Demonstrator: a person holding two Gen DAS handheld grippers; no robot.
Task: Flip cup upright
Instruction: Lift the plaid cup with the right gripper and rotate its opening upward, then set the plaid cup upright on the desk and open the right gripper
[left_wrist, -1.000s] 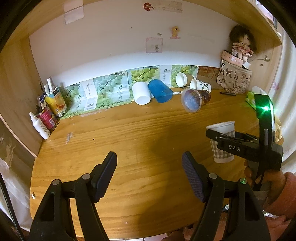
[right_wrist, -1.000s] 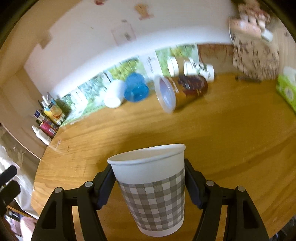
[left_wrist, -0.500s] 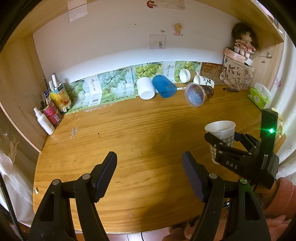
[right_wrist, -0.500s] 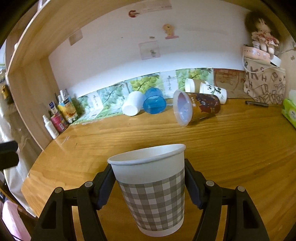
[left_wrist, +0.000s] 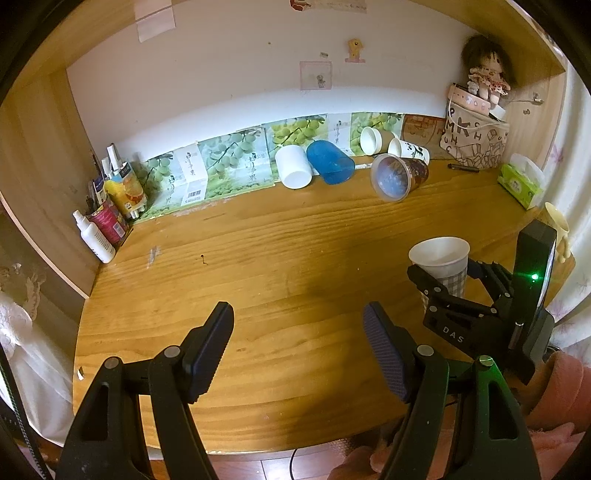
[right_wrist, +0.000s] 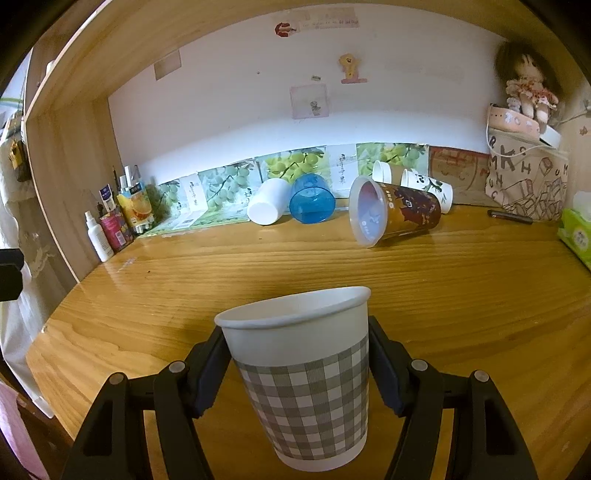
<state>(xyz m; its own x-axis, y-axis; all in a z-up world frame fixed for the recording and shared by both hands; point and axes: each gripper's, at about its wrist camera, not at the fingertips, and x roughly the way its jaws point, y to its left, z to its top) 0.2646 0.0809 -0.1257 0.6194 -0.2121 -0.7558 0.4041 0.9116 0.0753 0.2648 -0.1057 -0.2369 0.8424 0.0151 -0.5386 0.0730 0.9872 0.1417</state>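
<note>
Right wrist view shows the checked paper cup (right_wrist: 301, 387) mouth-up and slightly tilted, clamped between the two pads of the right hand-held gripper (right_wrist: 299, 369), which presses on its upper wall just below the rim. Its base sits low in the frame over the front part of the bench (right_wrist: 461, 295); whether it touches the wood or hangs just above cannot be told. From the left wrist view the same cup (left_wrist: 441, 260) stands at the right side of the bench, with the right hand-held gripper (left_wrist: 448, 275) around it.

The left hand-held gripper (left_wrist: 297, 343) is spread wide and carries nothing, hovering above bare wood near the front edge.

Farther back, along the wall, other cups lie on their sides: a brown lidded cup (right_wrist: 395, 216), a blue cup (right_wrist: 312, 204), a white cup (right_wrist: 267, 206) and two small printed paper cups (right_wrist: 424, 184). Bottles (right_wrist: 110, 225) crowd the left corner; a tissue pack (right_wrist: 576, 234) and a lettered bag (right_wrist: 524, 181) sit at the right.

Judging from the slight lean, the risk is in the release: if the base is not flat when the pads part, the light cup could tip over again. A hard squeeze could also dent the thin wall, and a pad dragging on the rim while backing away might pull the cup along.
</note>
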